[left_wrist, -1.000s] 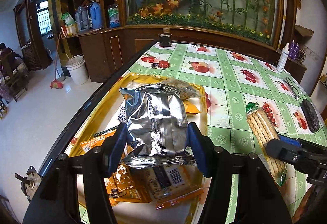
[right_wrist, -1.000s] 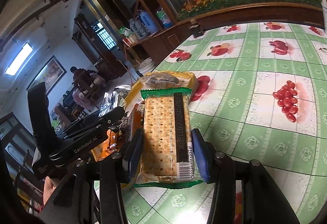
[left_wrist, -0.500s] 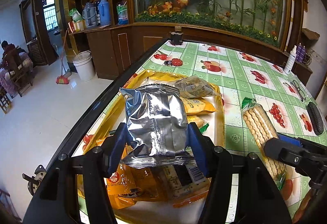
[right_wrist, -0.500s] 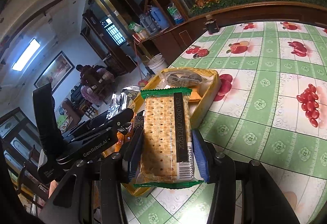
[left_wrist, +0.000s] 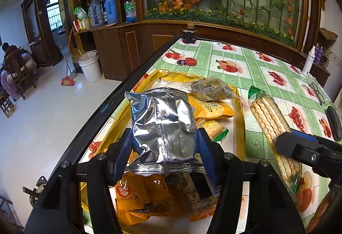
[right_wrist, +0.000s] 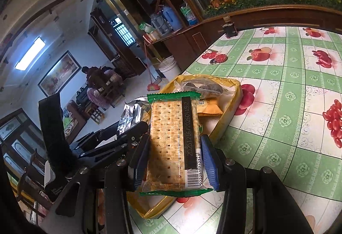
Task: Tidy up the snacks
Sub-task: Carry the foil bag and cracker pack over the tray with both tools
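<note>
Your left gripper [left_wrist: 163, 148] is closed on a silver foil snack bag [left_wrist: 163, 125]; the blue pads [left_wrist: 125, 148] press its two side edges, and the bag stands between them, crumpled and tilted away from you. This bag hangs above the near half of the yellow tray [left_wrist: 240, 110], which lies at the left edge of the table [left_wrist: 267, 67]. Inside the tray you see orange packets [left_wrist: 132, 197] at the near end, a yellow packet [left_wrist: 210, 109] in the middle and a clear bag of dark pieces [left_wrist: 210, 88] at the far end. Your right gripper [right_wrist: 175, 159] is closed on a green-edged cracker pack [right_wrist: 171, 140], gripped at its long sides with the barcode end nearest you. In the right wrist view this pack sits over the right rim of the tray [right_wrist: 230, 110], just right of the left gripper [right_wrist: 119, 140]. In the left wrist view the cracker pack [left_wrist: 271, 125] appears just right of the tray.
</note>
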Available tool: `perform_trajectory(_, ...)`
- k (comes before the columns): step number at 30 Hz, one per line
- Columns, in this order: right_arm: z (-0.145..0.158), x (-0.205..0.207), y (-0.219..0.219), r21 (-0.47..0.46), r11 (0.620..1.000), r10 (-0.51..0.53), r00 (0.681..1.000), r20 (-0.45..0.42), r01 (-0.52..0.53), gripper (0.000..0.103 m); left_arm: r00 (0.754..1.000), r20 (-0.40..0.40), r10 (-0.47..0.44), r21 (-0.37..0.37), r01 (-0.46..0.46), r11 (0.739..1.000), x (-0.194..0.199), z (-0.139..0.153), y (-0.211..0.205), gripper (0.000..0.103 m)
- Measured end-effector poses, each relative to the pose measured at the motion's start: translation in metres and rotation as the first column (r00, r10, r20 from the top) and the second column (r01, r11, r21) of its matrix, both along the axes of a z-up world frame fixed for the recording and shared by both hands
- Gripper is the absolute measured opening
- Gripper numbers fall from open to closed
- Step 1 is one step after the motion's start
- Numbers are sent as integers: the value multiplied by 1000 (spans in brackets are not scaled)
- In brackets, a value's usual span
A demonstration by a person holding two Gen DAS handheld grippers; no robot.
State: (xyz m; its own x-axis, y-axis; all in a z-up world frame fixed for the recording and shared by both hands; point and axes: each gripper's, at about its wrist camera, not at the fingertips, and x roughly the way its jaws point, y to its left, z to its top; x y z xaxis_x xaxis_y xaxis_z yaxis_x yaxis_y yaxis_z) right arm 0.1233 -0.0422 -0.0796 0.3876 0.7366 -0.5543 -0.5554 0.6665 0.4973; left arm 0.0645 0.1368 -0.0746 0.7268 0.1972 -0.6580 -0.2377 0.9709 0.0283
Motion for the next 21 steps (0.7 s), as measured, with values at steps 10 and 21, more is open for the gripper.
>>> perform_trajectory(10,-3,3,10,-9,1000,0,1000,-4,0,48,1000,-8,7,-9,-7,1000,1,-4,7,59)
perform_trajectory(21,-10,6,18,-19,1000,3,1000,-18,-4,48,1000,-15,22,-29,-22,999,-1,-10,17,59)
